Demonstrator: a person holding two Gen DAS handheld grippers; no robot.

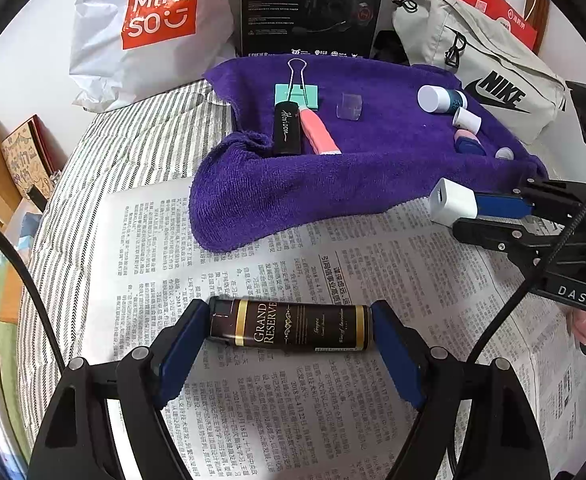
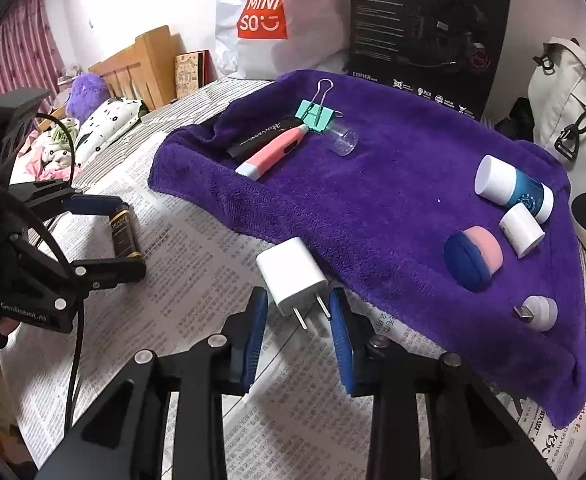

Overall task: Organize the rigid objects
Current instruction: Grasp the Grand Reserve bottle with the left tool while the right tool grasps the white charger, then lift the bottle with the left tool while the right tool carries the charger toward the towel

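Left tongs (image 1: 291,326): gripping brown lighter (image 1: 291,327) endwise, six o'clock. Right tongs (image 2: 297,312): clamped on white charger (image 2: 291,276), towel (image 2: 393,208) at one o'clock.

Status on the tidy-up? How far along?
Mostly there, I'd judge. Done: eight small items sit in two groups on the purple towel, one by the binder clip, one by the blue bottle. In hand: right gripper jaws closed on the white charger; left gripper jaws clamp the brown tube by its ends, over the newspaper. Left: probably moving those two onto the towel.
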